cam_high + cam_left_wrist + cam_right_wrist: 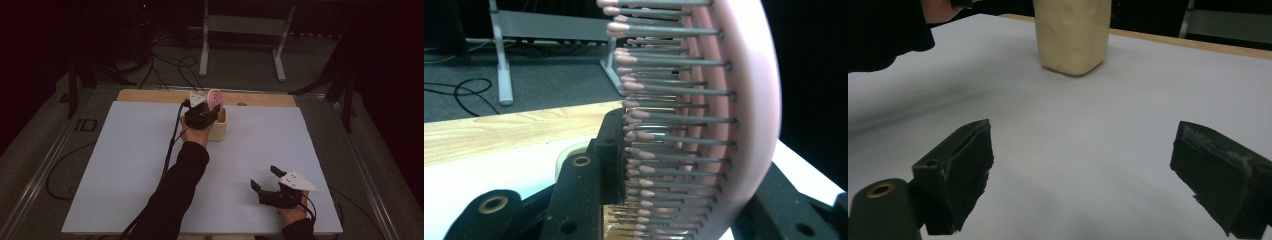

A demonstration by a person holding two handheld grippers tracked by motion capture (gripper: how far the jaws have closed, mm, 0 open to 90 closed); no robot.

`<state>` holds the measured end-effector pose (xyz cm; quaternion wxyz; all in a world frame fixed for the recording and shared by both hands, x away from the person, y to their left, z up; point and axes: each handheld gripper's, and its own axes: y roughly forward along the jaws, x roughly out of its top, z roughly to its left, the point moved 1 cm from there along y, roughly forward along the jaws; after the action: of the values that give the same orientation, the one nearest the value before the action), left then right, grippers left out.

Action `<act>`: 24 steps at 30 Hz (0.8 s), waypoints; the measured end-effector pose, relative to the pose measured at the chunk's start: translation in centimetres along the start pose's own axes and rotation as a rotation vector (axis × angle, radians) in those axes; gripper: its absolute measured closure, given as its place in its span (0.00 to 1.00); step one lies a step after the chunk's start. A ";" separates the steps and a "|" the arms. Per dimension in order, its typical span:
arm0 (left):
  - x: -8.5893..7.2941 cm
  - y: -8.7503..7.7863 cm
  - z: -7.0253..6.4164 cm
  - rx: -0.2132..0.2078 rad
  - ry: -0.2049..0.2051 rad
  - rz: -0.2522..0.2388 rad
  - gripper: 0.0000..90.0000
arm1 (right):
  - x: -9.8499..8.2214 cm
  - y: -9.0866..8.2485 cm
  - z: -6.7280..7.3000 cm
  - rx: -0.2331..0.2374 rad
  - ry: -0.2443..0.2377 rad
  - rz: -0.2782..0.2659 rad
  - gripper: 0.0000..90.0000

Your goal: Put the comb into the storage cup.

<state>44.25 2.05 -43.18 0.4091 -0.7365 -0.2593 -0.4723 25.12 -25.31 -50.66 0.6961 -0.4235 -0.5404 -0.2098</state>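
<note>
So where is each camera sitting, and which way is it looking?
High view: sits above the person's side, looking forward and down on the white table; both forearms, the left gripper and right gripper show.
Left gripper view: rides the left gripper, looking along its jaws shut on the pink hairbrush, toward the floor past the table's far edge.
Right gripper view: rides the right gripper, looking low across the table between open jaws at the beige container; a dark sleeve shows.
Shared: the high and right gripper views both show the container.
</note>
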 end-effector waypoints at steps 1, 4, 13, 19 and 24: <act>0.0 0.0 0.0 0.001 0.002 0.001 0.70 | 0.0 0.0 0.0 0.000 0.000 0.000 0.11; 0.1 0.0 0.3 0.009 0.004 0.005 0.70 | 0.0 0.0 0.0 0.001 0.001 0.000 0.11; 0.3 0.1 1.0 0.018 0.005 0.017 0.70 | -0.1 0.0 -0.1 0.002 0.004 0.000 0.11; 0.5 0.1 1.8 0.016 0.005 0.035 0.69 | -0.1 0.0 -0.1 0.003 0.002 0.001 0.11; 0.6 0.1 2.2 0.009 0.012 0.051 0.69 | -0.1 0.0 0.0 0.000 0.001 0.001 0.11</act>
<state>45.63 3.91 -43.14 0.4258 -0.7380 -0.2402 -0.4651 25.12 -25.35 -50.71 0.6965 -0.4236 -0.5399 -0.2097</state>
